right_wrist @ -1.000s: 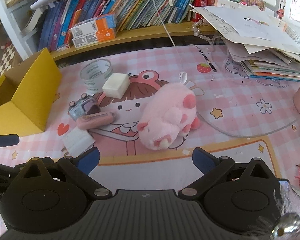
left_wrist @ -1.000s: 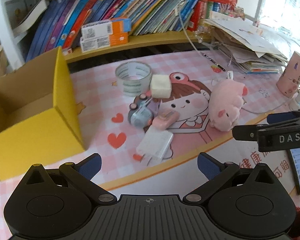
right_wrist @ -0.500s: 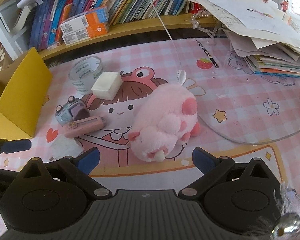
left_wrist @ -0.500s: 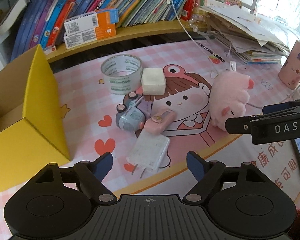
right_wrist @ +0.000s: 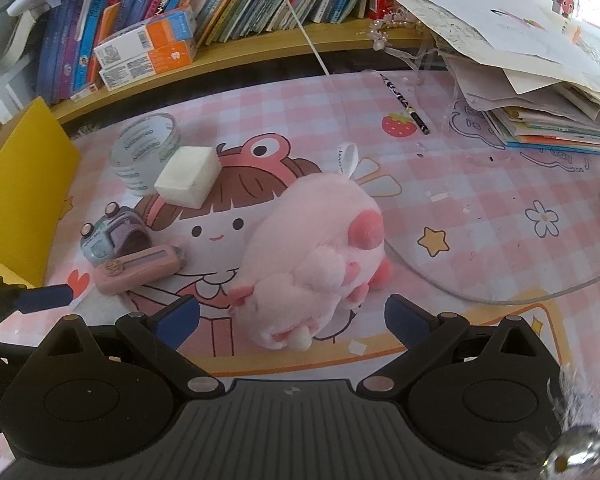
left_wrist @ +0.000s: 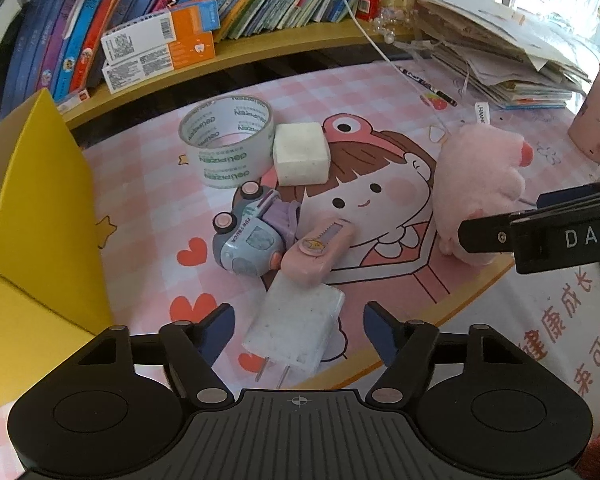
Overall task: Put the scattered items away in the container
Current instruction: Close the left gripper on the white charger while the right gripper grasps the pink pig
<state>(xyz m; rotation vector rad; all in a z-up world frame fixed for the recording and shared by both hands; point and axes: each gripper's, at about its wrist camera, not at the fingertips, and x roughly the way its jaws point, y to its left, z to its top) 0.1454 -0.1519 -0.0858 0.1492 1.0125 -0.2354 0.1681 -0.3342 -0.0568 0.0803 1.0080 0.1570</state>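
Note:
My left gripper (left_wrist: 299, 326) is open, its blue fingertips on either side of a white charger plug (left_wrist: 294, 330) lying flat on the pink mat. Beyond it lie a pink case (left_wrist: 320, 252), a small blue toy truck (left_wrist: 250, 236), a white foam block (left_wrist: 300, 154) and a roll of clear tape (left_wrist: 228, 140). The yellow cardboard box (left_wrist: 32, 216) stands open at the left. My right gripper (right_wrist: 292, 316) is open around the near end of a pink plush toy (right_wrist: 312, 252). The right gripper's side also shows in the left wrist view (left_wrist: 540, 232).
A shelf of books (left_wrist: 220, 4) and orange-white cartons (left_wrist: 160, 48) runs along the back. A stack of papers (right_wrist: 540, 80) fills the back right, with a pencil (right_wrist: 404, 104) and a white cable (right_wrist: 460, 292) on the mat. A pink cup (left_wrist: 598, 112) stands far right.
Both grippers have moved forward and down. The left one now brackets the white charger plug; the right one has closed in on the plush toy. No object has shifted.

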